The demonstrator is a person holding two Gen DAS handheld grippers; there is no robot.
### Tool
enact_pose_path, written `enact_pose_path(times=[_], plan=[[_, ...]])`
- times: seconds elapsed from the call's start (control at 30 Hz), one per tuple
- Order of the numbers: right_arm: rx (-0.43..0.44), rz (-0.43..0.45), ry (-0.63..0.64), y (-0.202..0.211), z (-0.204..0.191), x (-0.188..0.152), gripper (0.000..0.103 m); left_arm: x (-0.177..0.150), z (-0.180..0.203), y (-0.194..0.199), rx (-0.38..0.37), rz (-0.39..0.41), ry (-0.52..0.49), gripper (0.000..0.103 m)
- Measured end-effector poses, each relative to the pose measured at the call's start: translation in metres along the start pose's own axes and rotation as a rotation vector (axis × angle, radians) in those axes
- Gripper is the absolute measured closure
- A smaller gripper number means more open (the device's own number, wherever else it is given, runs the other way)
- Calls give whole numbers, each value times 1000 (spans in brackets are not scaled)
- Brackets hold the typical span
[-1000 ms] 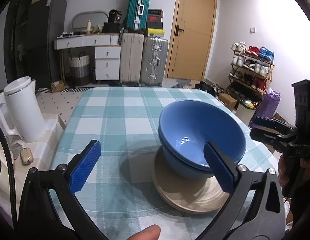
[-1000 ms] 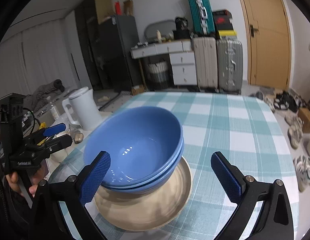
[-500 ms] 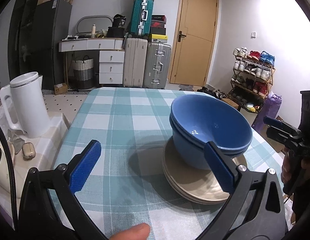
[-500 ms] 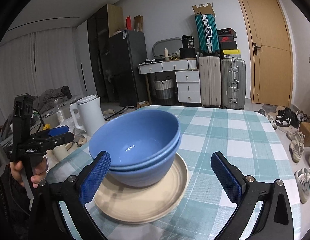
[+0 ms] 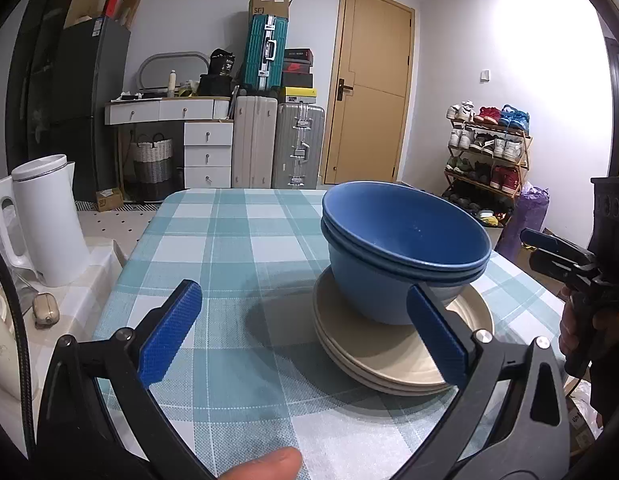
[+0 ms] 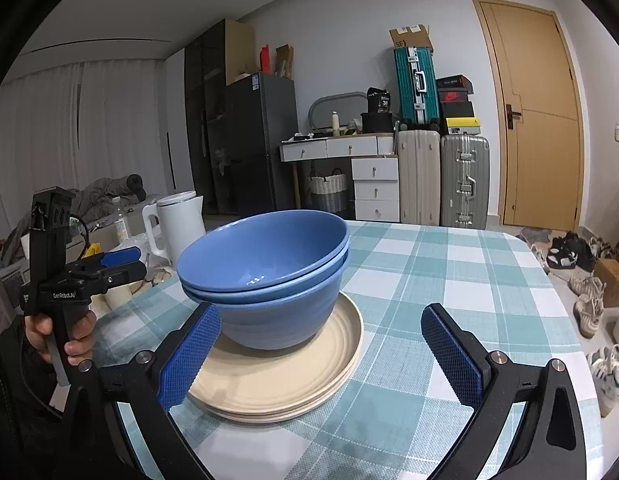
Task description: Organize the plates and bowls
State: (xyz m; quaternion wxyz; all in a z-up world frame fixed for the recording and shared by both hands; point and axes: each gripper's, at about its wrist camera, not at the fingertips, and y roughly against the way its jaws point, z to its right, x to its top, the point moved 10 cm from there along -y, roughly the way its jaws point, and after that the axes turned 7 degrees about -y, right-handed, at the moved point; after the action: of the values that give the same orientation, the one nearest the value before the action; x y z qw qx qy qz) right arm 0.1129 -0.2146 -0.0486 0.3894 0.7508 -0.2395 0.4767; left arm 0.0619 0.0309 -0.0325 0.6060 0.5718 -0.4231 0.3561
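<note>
The left gripper (image 5: 301, 328) and right gripper (image 6: 321, 350) are both gaping wide, gripping nothing, their pads partly hiding the cream plates (image 6: 281, 380), while nested blue bowls (image 6: 269, 280) are sitting on them at twelve o'clock on the checked tablecloth (image 6: 449, 280).

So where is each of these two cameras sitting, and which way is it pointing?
Left wrist: rides on the left gripper, facing across the checked table toward the door; its open fingers and a fingertip show.
Right wrist: rides on the right gripper, facing the same way from the table's other side; its open fingers show.
Shared: the blue bowls on beige plates, and each other's gripper.
</note>
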Motion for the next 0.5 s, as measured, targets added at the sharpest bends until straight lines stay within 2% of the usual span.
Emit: enact_pose_path(times=[0.5], plan=[[16, 17, 44, -2, -9, -12, 1, -13, -9, -9, 15, 0, 23, 1]])
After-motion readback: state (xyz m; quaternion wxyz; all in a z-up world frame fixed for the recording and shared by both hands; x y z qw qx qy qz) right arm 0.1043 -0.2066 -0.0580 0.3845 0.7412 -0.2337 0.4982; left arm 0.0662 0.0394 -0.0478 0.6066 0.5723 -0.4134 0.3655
